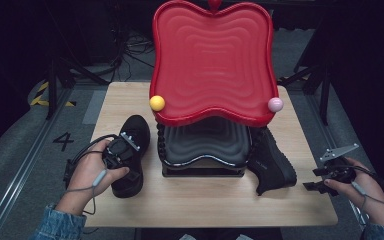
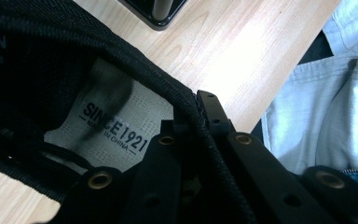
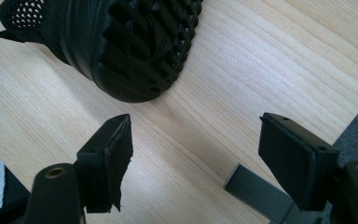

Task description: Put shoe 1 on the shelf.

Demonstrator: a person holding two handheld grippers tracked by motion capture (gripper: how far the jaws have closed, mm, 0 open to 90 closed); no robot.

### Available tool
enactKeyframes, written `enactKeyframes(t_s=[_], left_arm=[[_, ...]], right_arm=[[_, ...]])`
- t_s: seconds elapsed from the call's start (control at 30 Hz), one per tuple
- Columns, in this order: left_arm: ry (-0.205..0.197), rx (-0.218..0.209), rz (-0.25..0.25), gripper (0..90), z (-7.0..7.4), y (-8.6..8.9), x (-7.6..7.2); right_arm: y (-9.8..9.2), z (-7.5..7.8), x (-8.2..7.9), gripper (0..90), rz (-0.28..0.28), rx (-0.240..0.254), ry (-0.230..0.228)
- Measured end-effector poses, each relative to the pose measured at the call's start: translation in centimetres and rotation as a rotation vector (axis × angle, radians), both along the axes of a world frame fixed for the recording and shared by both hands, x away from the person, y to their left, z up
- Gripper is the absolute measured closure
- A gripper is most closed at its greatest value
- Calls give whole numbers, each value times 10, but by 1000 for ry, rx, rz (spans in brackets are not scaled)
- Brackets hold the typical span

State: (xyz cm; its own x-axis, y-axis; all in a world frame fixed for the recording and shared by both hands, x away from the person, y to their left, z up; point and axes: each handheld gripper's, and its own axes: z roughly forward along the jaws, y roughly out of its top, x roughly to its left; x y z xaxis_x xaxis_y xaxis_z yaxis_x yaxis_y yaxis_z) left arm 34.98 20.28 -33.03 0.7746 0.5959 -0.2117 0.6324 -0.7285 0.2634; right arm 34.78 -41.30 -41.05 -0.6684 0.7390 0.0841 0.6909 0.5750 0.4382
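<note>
A black shoe (image 1: 130, 159) stands upright on the left of the wooden table (image 1: 205, 200). My left gripper (image 1: 120, 150) is on top of it, shut on the collar rim beside the opening. In the left gripper view the two black jaws pinch the shoe's corded rim (image 2: 193, 109), and the beige insole (image 2: 116, 123) reads "SINCE 1921". A second black shoe (image 1: 272, 162) lies on its side at the right, its studded sole (image 3: 135, 42) facing my right gripper (image 3: 200, 149). The right gripper (image 1: 325, 181) hovers open at the table's right edge, apart from that shoe, with nothing between its fingers.
A black ribbed box (image 1: 205, 147) stands mid-table with a big red wavy lid (image 1: 212, 60) raised over it. A yellow ball (image 1: 157, 103) and a pink ball (image 1: 275, 104) mark the lid's front corners. Bare wood lies along the front edge. Light blue clothing (image 2: 326, 102) is beyond the table edge.
</note>
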Motion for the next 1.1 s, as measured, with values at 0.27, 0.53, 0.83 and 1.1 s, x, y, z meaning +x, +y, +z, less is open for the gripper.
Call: enactKeyframes(t_s=[0.27, 0.53, 0.83, 1.1], left_arm=[[-8, 44, -8, 877, 23, -2, -2], [-36, 51, -42, 874, 56, -2, -4], [-78, 44, -27, 873, 89, -4, -5], [-95, 42, -35, 872, 113, -4, -7]], right_arm=[[0, 2, -1, 270, 2, 4, -5], [0, 1, 0, 276, 9, 10, -6], [-2, -2, 3, 289, 25, 21, -2], [5, -6, 4, 289, 51, -2, 2]])
